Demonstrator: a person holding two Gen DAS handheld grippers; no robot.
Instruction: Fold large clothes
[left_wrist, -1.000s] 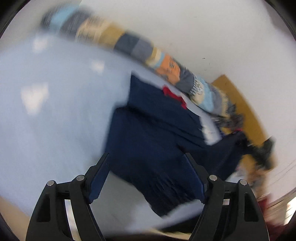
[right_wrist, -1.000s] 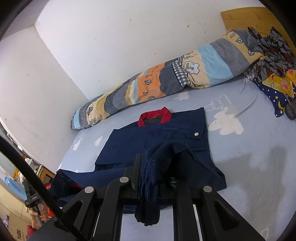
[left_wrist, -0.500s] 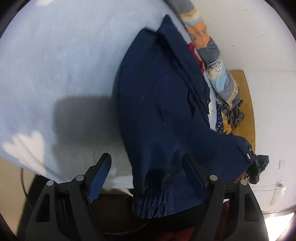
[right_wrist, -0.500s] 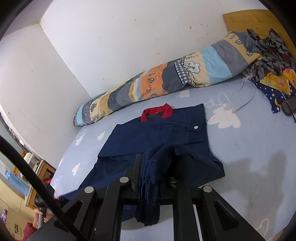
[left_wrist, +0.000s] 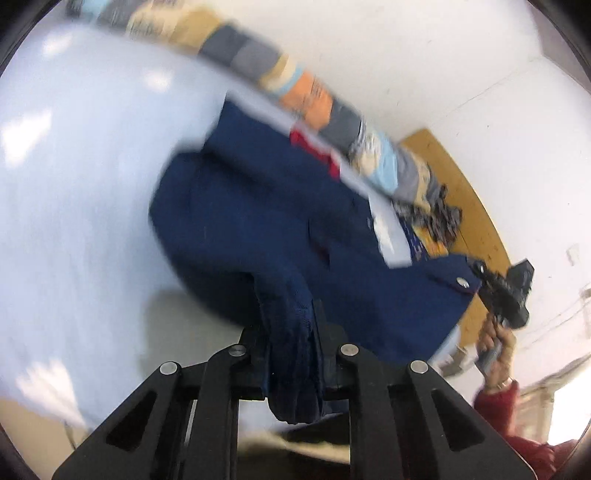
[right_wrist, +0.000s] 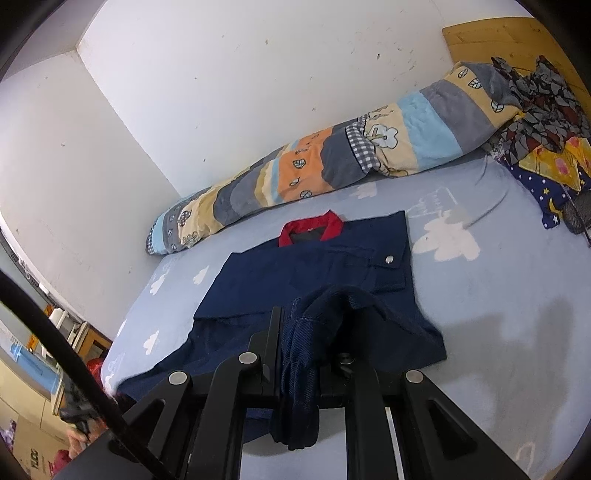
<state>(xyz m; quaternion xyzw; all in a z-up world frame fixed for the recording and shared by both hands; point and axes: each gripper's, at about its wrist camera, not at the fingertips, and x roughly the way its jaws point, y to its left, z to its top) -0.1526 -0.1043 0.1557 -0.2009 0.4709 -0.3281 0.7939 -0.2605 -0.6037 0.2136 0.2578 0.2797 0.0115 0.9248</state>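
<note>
A navy jacket (right_wrist: 314, 280) with a red collar (right_wrist: 310, 229) lies on the light blue bed (right_wrist: 517, 295), its sleeves folded across the body. My right gripper (right_wrist: 299, 354) is shut on a bunch of the jacket's lower hem at the right side. My left gripper (left_wrist: 291, 332) is shut on a bunch of the hem at the left side; the left wrist view is blurred. The jacket (left_wrist: 277, 206) stretches away from it, and the other gripper (left_wrist: 506, 291) shows at its far corner.
A long striped patchwork pillow (right_wrist: 332, 170) lies along the white wall behind the jacket. A heap of patterned clothes (right_wrist: 546, 122) sits at the bed's right end by a wooden headboard (right_wrist: 498, 37). Furniture and boxes (right_wrist: 33, 369) stand left of the bed.
My left gripper was open beside the hem; it has closed on the hem and lifted it. My right gripper keeps its hold and has barely moved.
</note>
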